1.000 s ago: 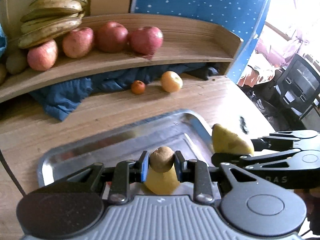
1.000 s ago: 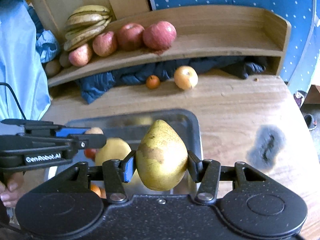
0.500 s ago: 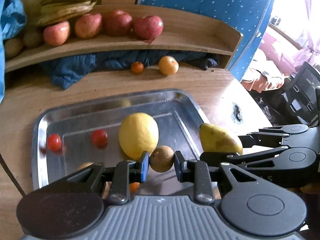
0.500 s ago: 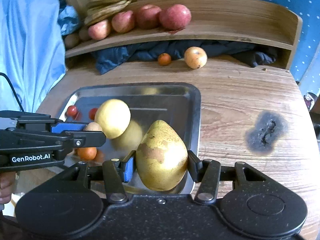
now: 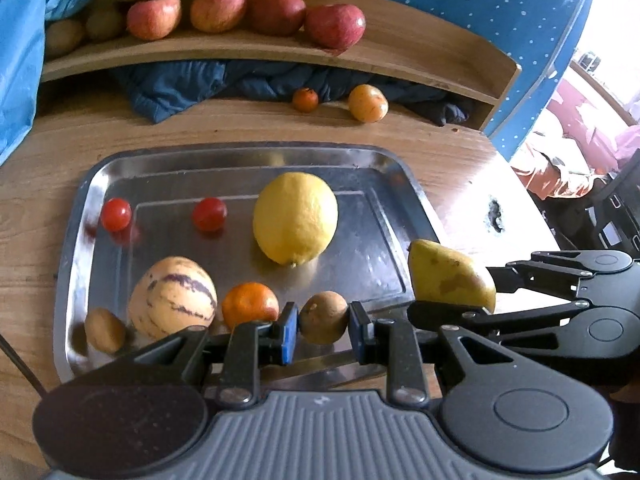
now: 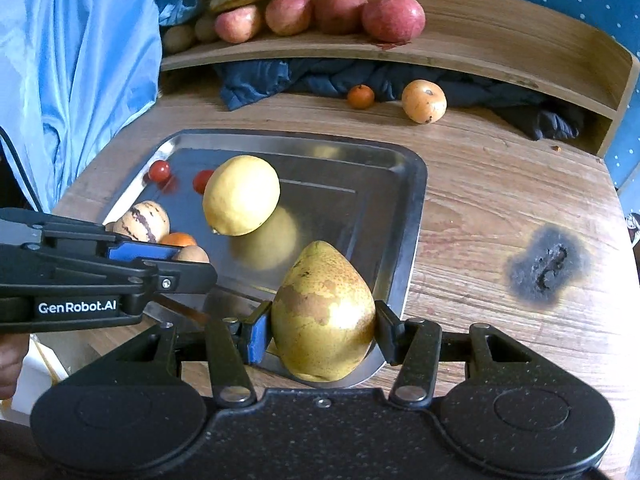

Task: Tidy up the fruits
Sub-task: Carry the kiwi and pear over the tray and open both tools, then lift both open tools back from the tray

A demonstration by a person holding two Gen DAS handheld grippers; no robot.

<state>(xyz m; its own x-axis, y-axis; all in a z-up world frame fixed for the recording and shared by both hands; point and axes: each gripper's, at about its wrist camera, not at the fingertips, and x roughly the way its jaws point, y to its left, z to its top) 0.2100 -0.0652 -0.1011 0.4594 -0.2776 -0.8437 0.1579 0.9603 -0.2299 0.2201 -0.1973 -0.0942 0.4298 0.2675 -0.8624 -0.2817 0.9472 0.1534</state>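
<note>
My left gripper (image 5: 323, 330) is shut on a small brown round fruit (image 5: 323, 317), held over the near edge of the steel tray (image 5: 384, 216). My right gripper (image 6: 322, 334) is shut on a yellow-green pear (image 6: 323, 312) above the tray's near right corner (image 6: 404, 280); the pear (image 5: 450, 278) also shows in the left wrist view. In the tray lie a lemon (image 5: 295, 218), two cherry tomatoes (image 5: 209, 214), a striped melon (image 5: 172, 298), a tangerine (image 5: 250, 305) and a small tan fruit (image 5: 105, 330).
A wooden shelf (image 5: 400, 52) at the back carries several red apples (image 5: 335, 26) and bananas. Beneath it lie blue cloth (image 5: 192, 84), a small tangerine (image 5: 305, 100) and a yellow round fruit (image 5: 367, 103). A burn mark (image 6: 546, 268) scars the table on the right. Blue fabric (image 6: 72, 60) hangs left.
Both views have tilted down and rolled toward the tray, so more of its fruit shows now. Both grippers sank slightly with their fruits still held.
</note>
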